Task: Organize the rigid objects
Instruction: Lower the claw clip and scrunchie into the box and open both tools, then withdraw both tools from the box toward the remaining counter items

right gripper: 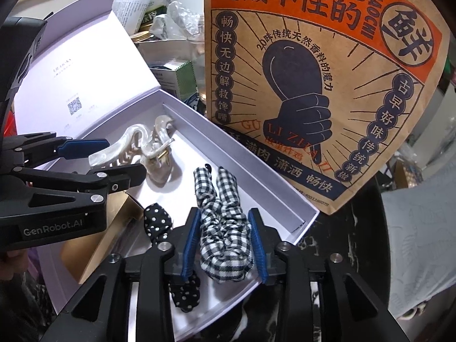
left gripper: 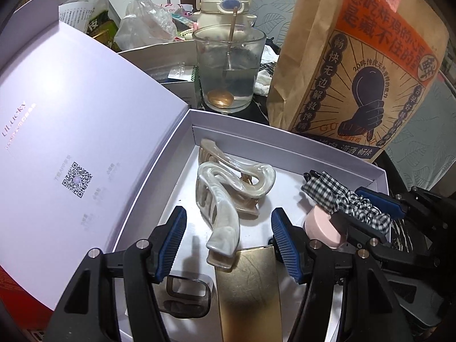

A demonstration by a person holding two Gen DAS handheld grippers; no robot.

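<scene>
An open white box (left gripper: pixel 285 136) (right gripper: pixel 256 168) holds a pearly white hair claw (left gripper: pixel 225 199) (right gripper: pixel 134 145), a beige claw (left gripper: pixel 211 148) behind it, a gold card (left gripper: pixel 248 290), a dark clear clip (left gripper: pixel 185 293), a pink round case (left gripper: pixel 322 229), a checked scrunchie (left gripper: pixel 350 202) (right gripper: pixel 225 228) and a polka-dot scrunchie (right gripper: pixel 158 221). My left gripper (left gripper: pixel 228 242) (right gripper: pixel 119 156) is open and empty, straddling the white claw's near end. My right gripper (right gripper: pixel 223 245) (left gripper: pixel 367 213) has its pads on either side of the checked scrunchie; whether they press it is unclear.
The box lid (left gripper: pixel 71 142) stands open on the left. A brown paper bag (left gripper: pixel 364 65) (right gripper: pixel 313 85) stands right behind the box. A glass with a spoon (left gripper: pixel 228 71) and a cream kettle (left gripper: pixel 225 2) stand behind, amid clutter.
</scene>
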